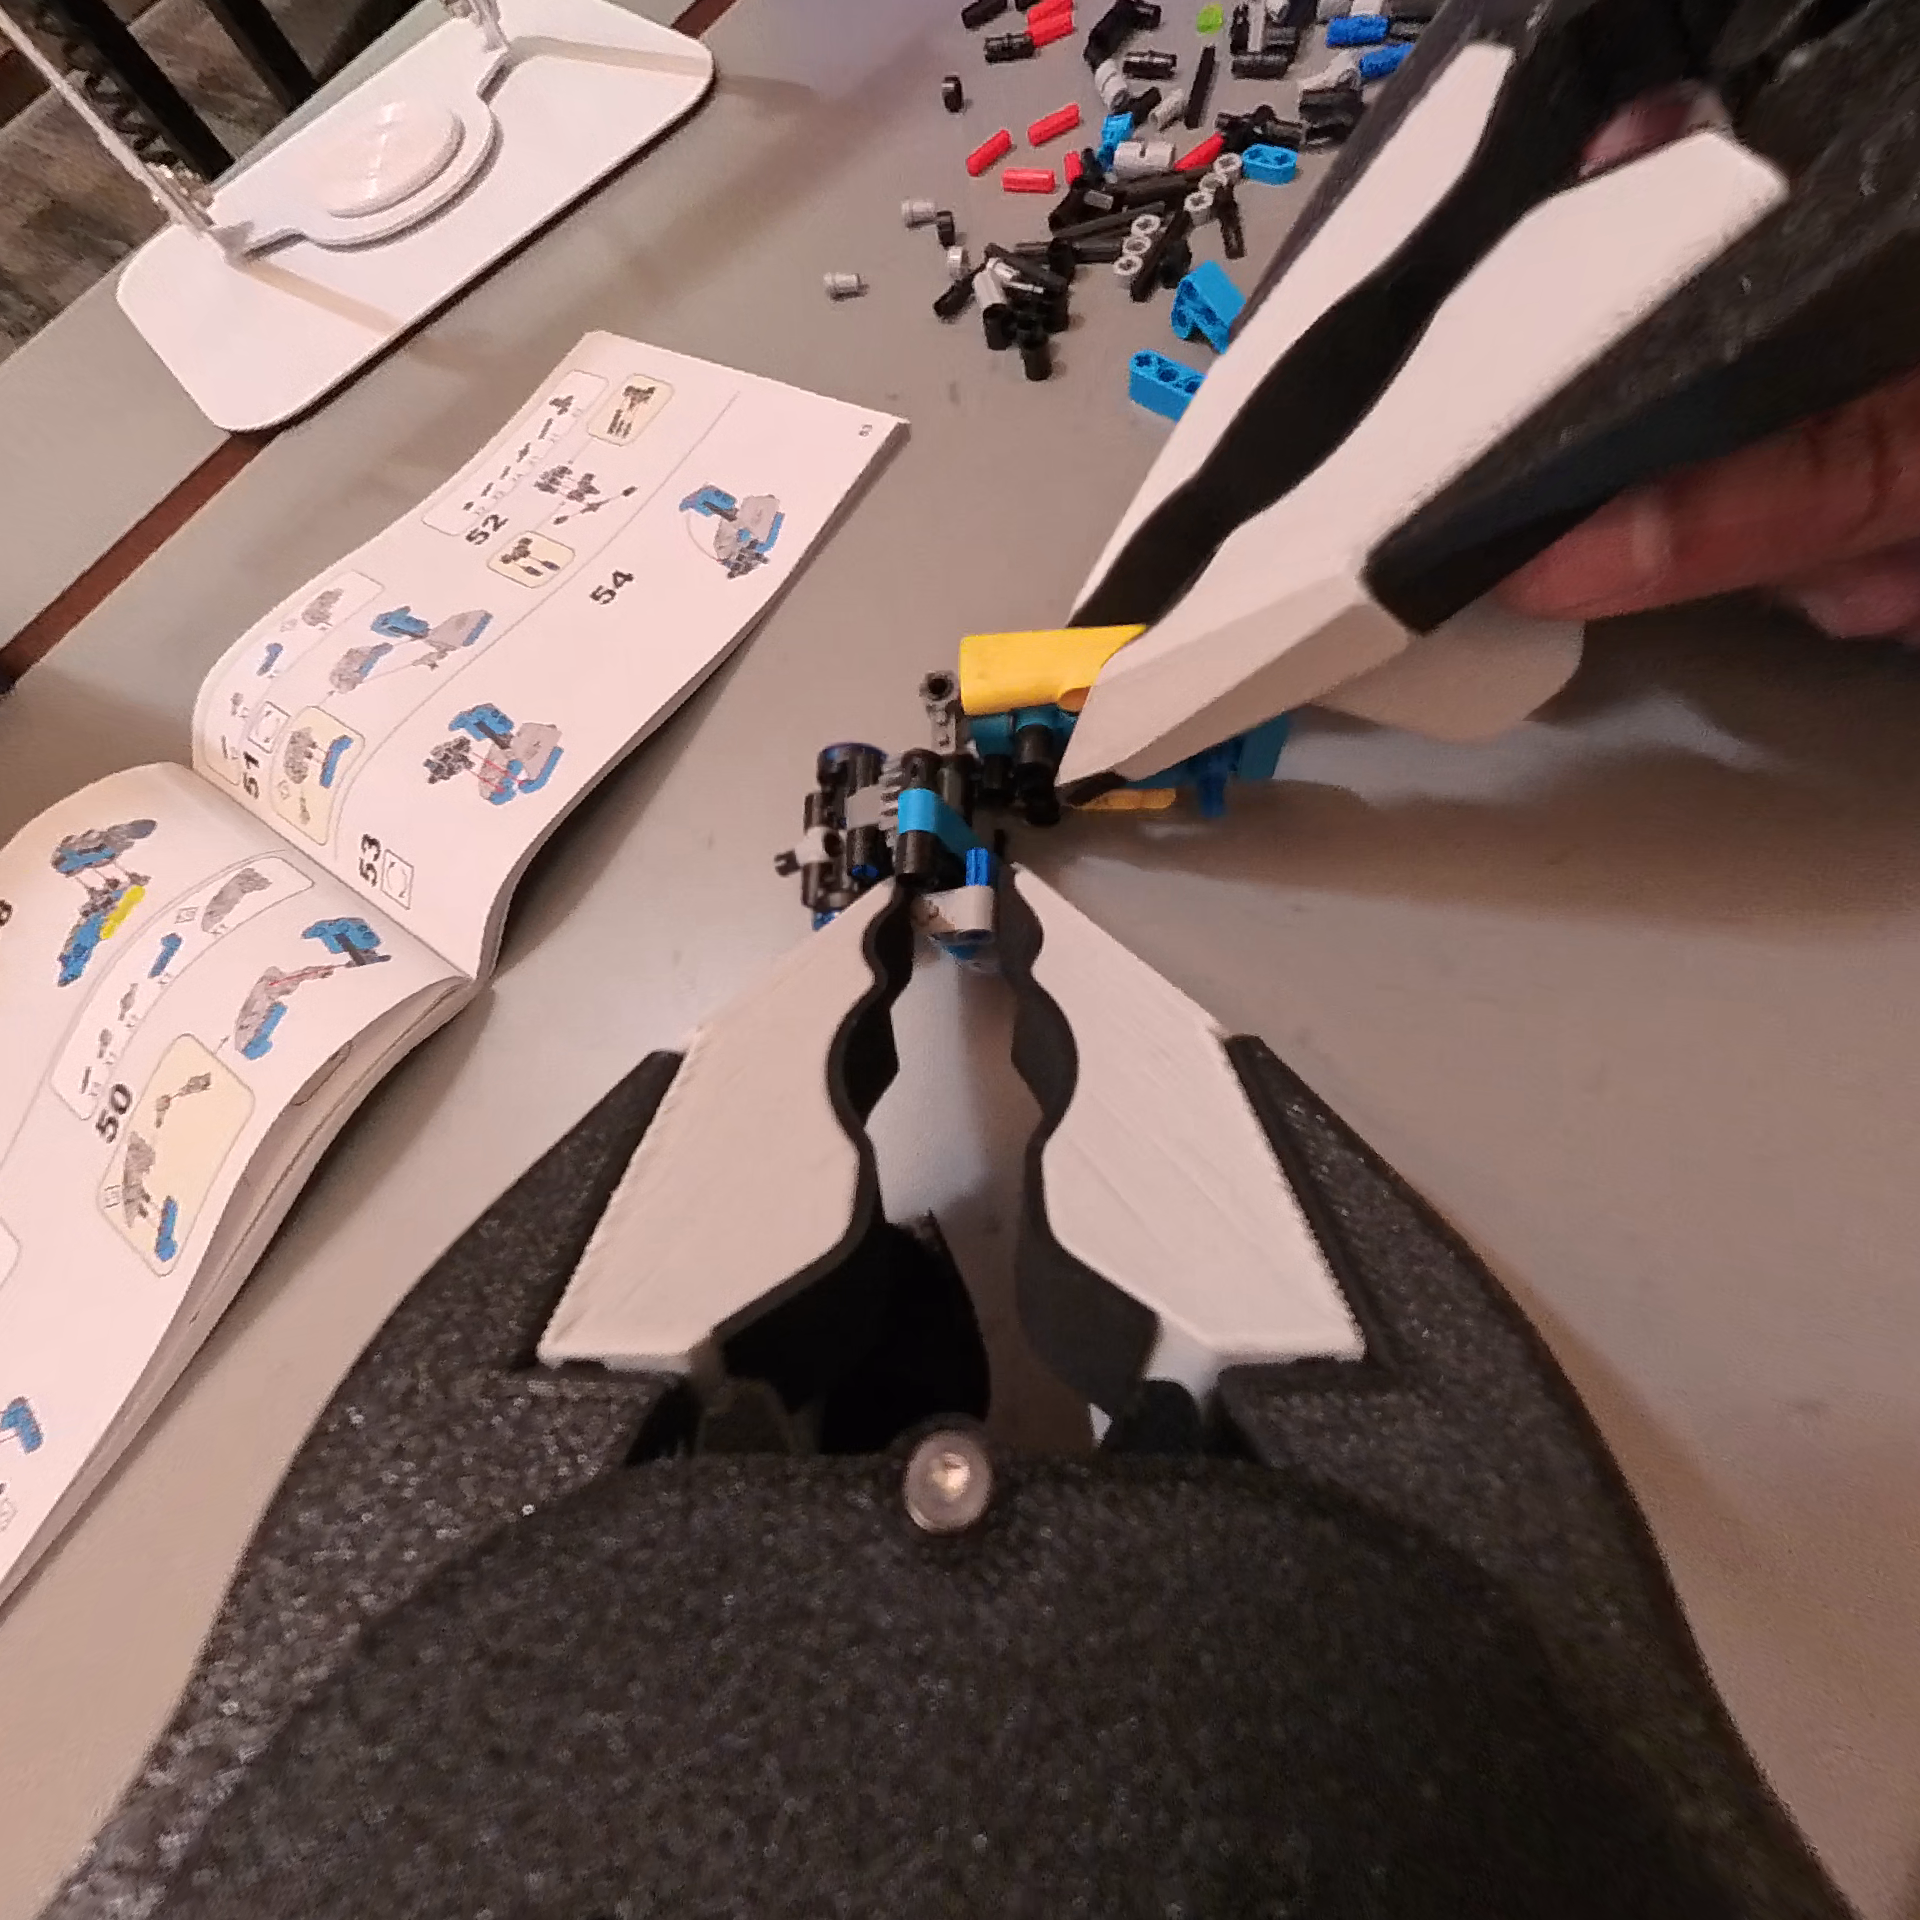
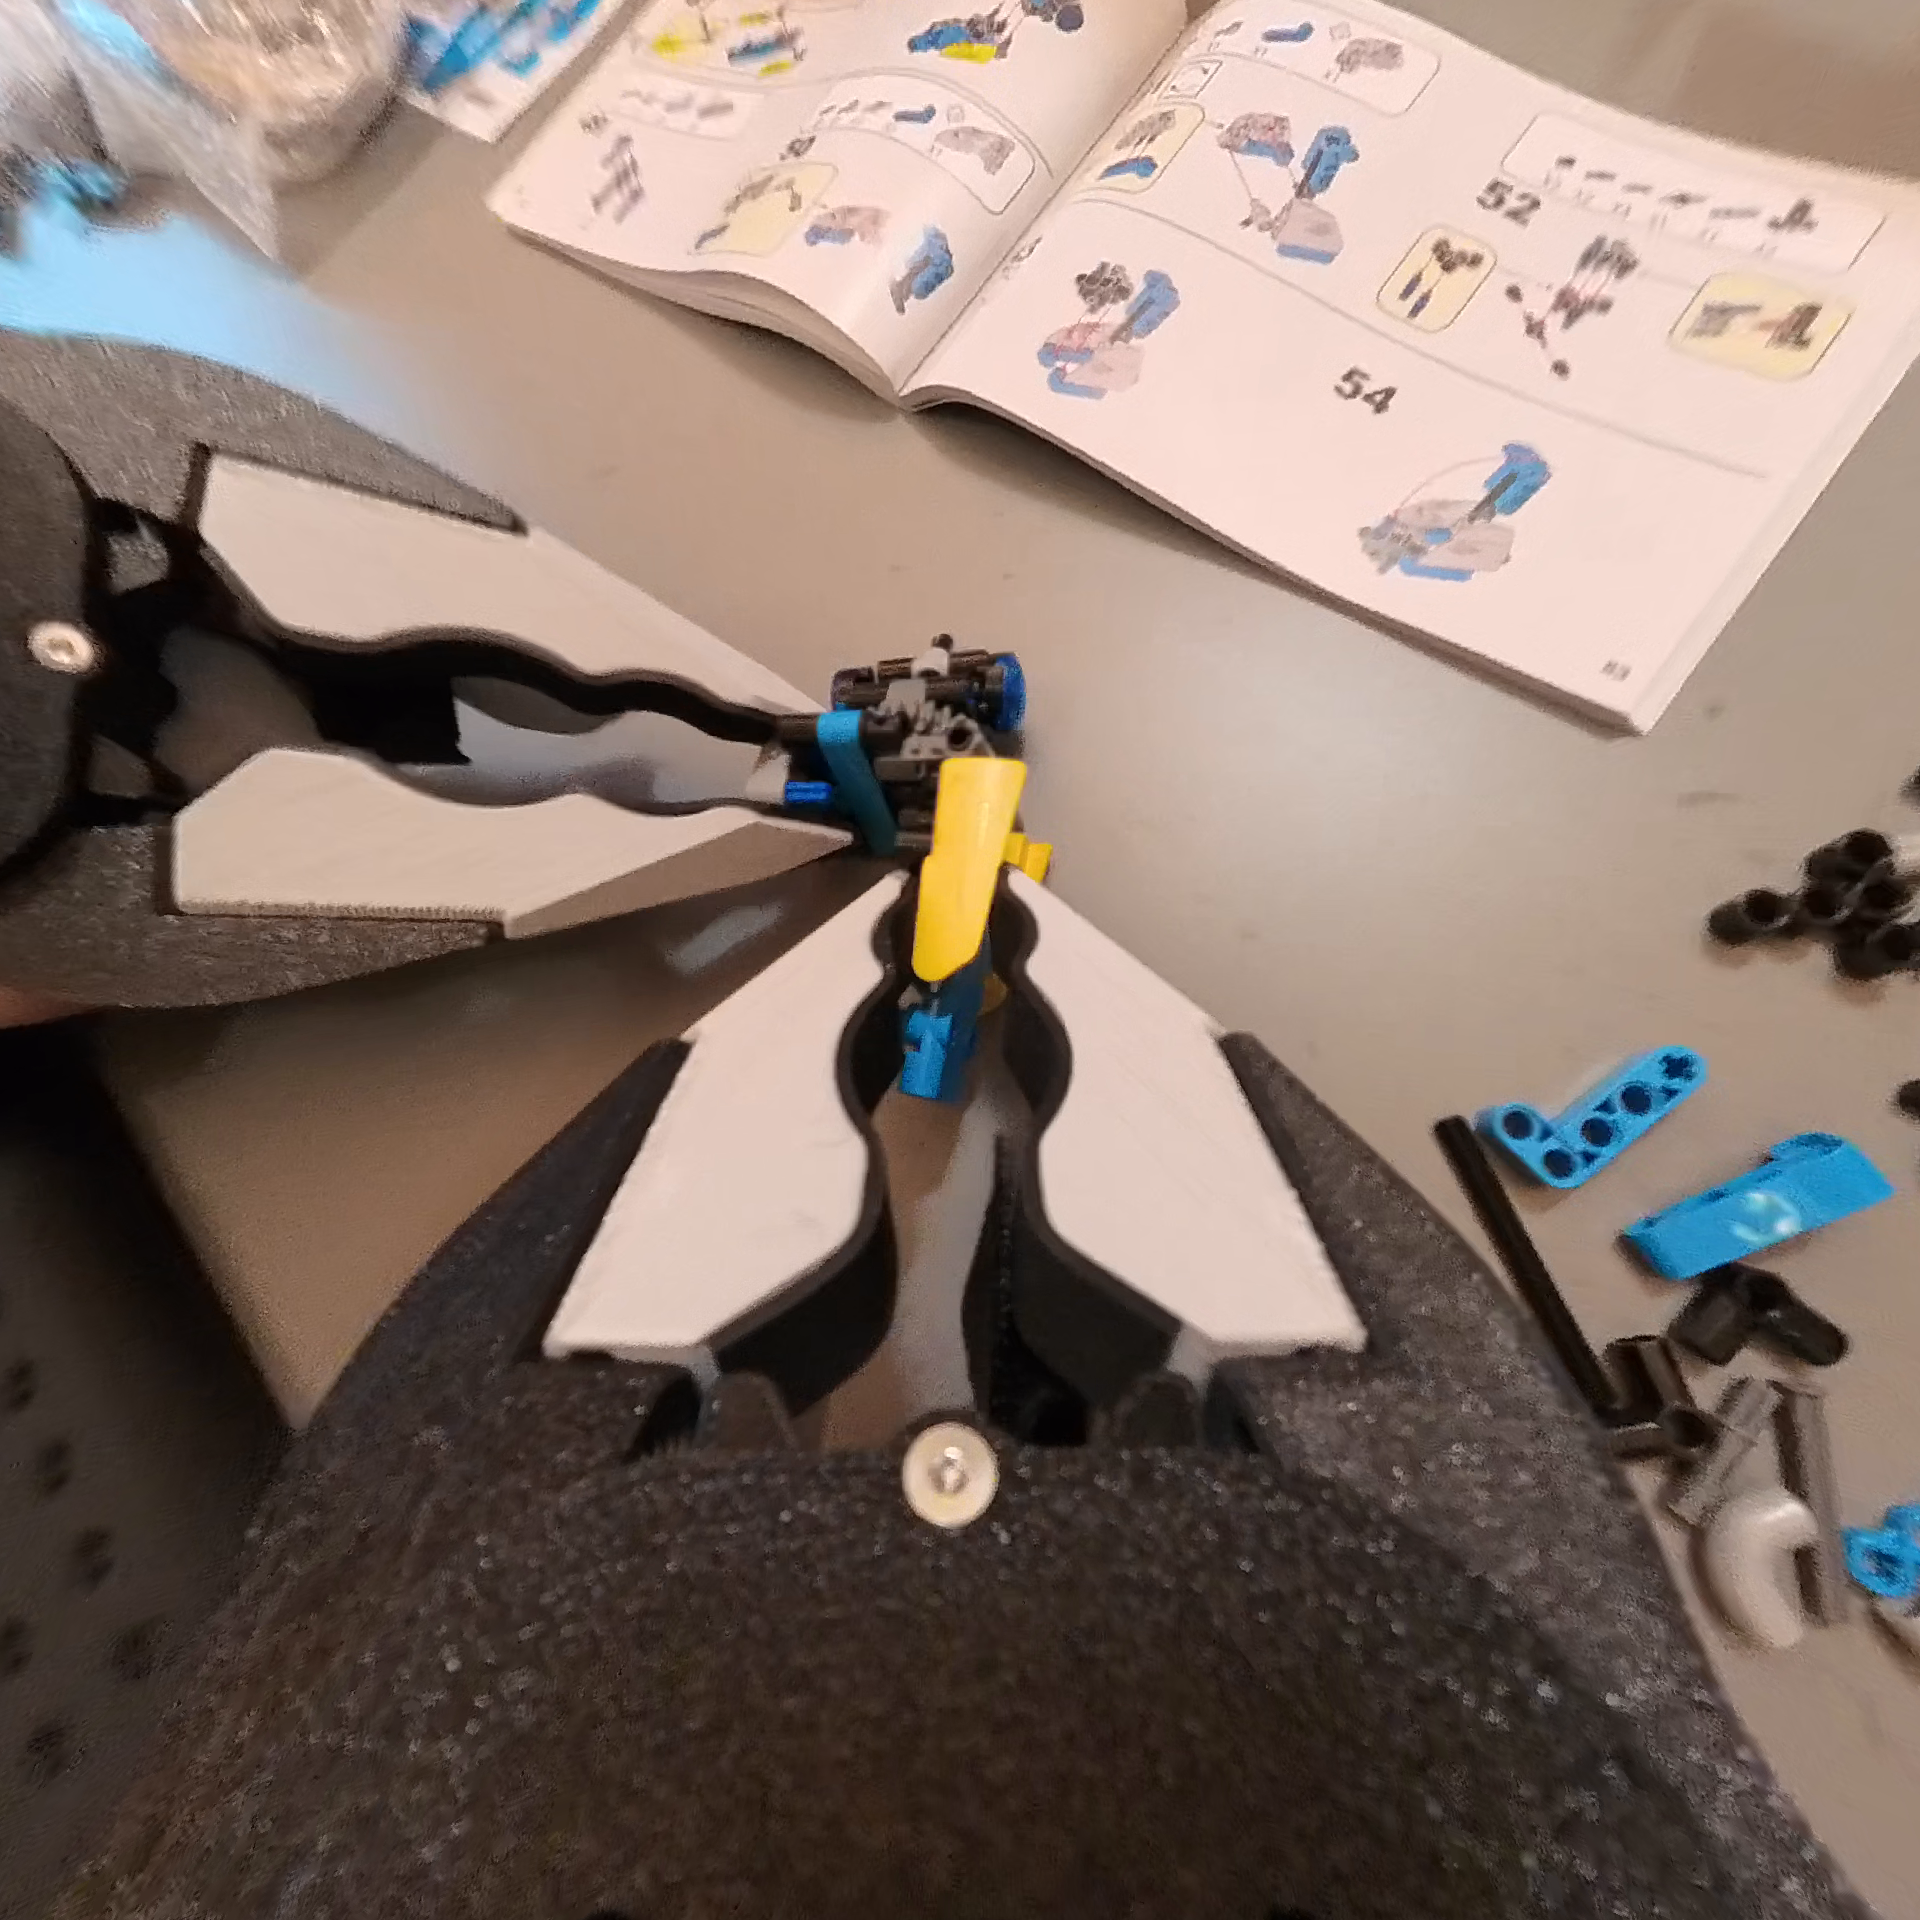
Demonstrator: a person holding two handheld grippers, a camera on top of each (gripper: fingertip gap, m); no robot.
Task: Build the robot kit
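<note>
In the left wrist view, the left gripper (image 1: 951, 894) has its 2 fingers drawn in on the near end of a small brick assembly (image 1: 914, 821), pinching a grey-and-blue connector at the tips. The assembly sits low over the grey table (image 1: 1455, 1039), a cluster of black pins, blue beams and a yellow panel (image 1: 1039, 665). The right gripper (image 1: 1081, 758) comes in from the upper right, tips clamped on the yellow-and-blue end, with a person's hand (image 1: 1766, 540) behind it. An open instruction booklet (image 1: 468, 727) lies to the left, a white stand base (image 1: 416, 187) beyond it, and loose parts (image 1: 1143, 187) are scattered at the top.

In the right wrist view, the right gripper (image 2: 951, 914) closes on the blue stem under the yellow panel (image 2: 966, 852), while the left gripper (image 2: 831, 774) holds the black-and-blue end (image 2: 925, 696) from the left. A blue angled beam (image 2: 1590, 1117) and a blue curved piece (image 2: 1756, 1205) lie well apart to the right.

The assembly looks light and rigid in its parts, but the push-fit joints could likely pop apart under twisting. The solid beams seem safer holds than the smooth yellow panel, which looks slippery.
</note>
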